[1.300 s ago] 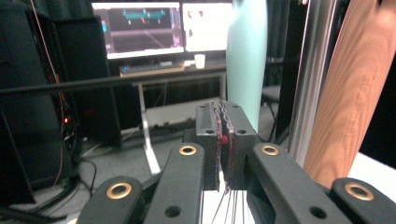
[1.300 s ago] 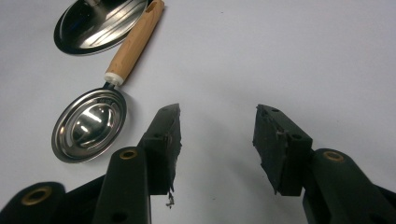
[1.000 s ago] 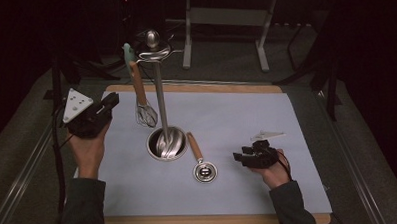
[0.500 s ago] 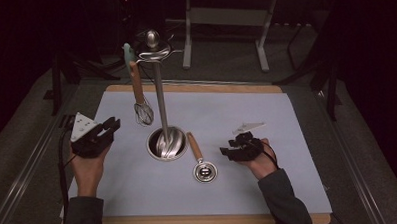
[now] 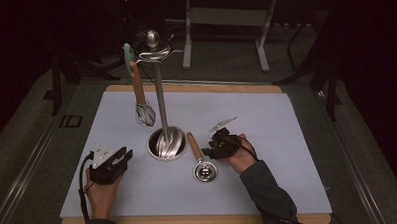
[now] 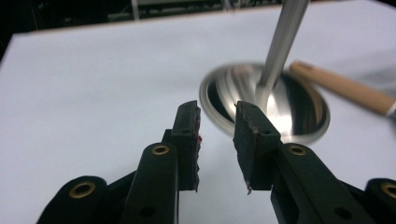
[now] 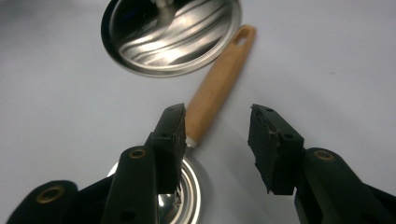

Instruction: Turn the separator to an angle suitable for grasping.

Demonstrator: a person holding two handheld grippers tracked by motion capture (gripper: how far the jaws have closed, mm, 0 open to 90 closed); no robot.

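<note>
Right gripper view, smooth wooden handle [image 7: 215,91], round steel base [image 7: 170,32]

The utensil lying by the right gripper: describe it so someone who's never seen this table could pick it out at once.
Start at the tall steel stand rising from its round base mid-mat. Just right of that base lies a small strainer, its wooden handle pointing up toward the base and its shiny round metal head nearer the person. Unlike the whisk, which hangs from the stand, it lies flat on the mat beside the right gripper.

The left tool [image 5: 119,158] has dropped toward the desk's near edge, its jaws opening, nothing between them. The right tool [image 5: 211,150] slid over to the wooden-handled strainer [image 5: 200,159], jaws closing slightly.
</note>
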